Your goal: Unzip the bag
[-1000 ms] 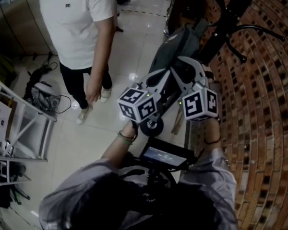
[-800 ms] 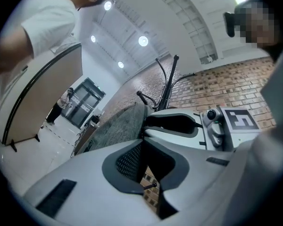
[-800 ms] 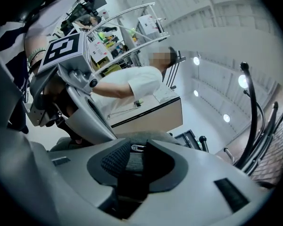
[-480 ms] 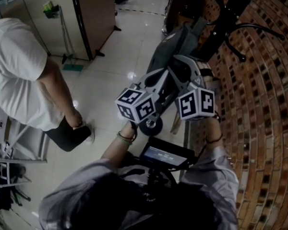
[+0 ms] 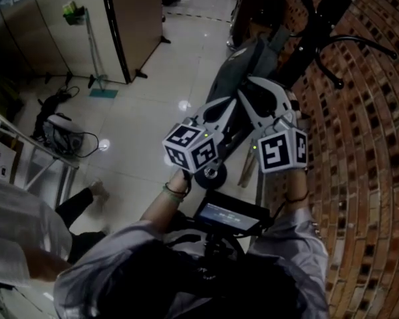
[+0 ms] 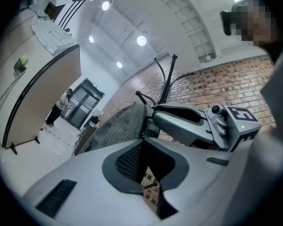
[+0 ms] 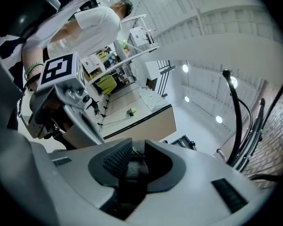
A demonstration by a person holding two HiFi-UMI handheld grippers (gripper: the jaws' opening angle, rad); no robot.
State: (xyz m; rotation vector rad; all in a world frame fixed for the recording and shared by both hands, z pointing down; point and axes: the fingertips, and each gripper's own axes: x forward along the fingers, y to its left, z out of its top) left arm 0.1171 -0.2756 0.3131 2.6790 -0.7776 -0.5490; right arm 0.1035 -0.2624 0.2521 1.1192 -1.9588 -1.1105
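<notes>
A grey bag [image 5: 243,62] hangs from a black coat stand [image 5: 319,18] against the brick wall. Both grippers meet at its middle. My left gripper [image 5: 234,105] comes in from the lower left; in the left gripper view its jaws [image 6: 144,144] close to a point on the edge of the grey bag fabric [image 6: 118,126], with bricks showing through the slit behind. My right gripper [image 5: 256,88] sits just right of it. In the right gripper view its jaws [image 7: 137,149] are pinched on a small metal zipper pull [image 7: 137,148] with grey fabric under it.
The brick wall [image 5: 366,145] runs close along the right. A tan cabinet [image 5: 126,18] stands at the back left and a metal rack [image 5: 33,158] at the left. A person in a white shirt [image 5: 13,244] is at the lower left edge. Tiled floor lies between.
The person in the white shirt has walked from the upper left to the lower left edge. My right gripper has shifted slightly down and right; the left has barely moved.
</notes>
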